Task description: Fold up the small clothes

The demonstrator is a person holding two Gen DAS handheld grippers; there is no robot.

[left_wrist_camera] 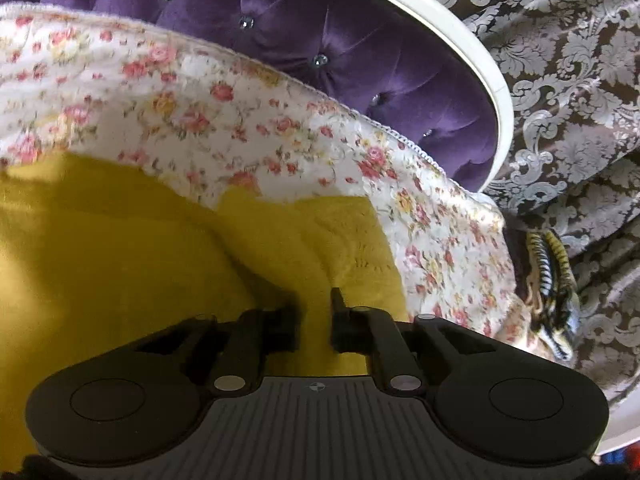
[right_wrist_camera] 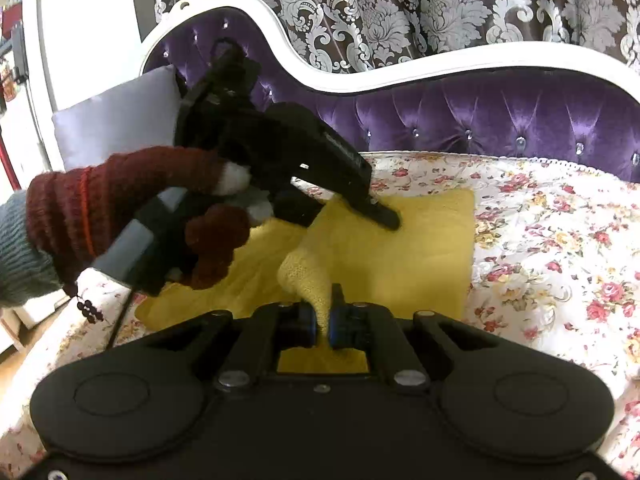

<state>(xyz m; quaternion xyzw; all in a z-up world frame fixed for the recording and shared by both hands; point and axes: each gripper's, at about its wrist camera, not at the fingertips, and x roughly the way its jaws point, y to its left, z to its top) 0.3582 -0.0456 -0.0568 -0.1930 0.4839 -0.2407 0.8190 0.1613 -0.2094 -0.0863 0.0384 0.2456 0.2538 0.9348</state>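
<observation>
Yellow knit garment [right_wrist_camera: 404, 248] lies flat on the floral bedspread [right_wrist_camera: 540, 240], in front of the purple tufted headboard [right_wrist_camera: 500, 116]. Right gripper [right_wrist_camera: 326, 320] pinches a bunched, lifted knit corner. Left gripper [left_wrist_camera: 314, 312] presses down on the garment's middle, jaws narrow with a gap between; no fabric visibly pinched. Judged light, soft, stretchy, non-slippery; best gripped at corners or hem. No legible writing.

Probably a home sitting room: tufted purple sofa [right_wrist_camera: 500, 116], floral cover [right_wrist_camera: 540, 232], damask curtain [right_wrist_camera: 400, 4].
</observation>
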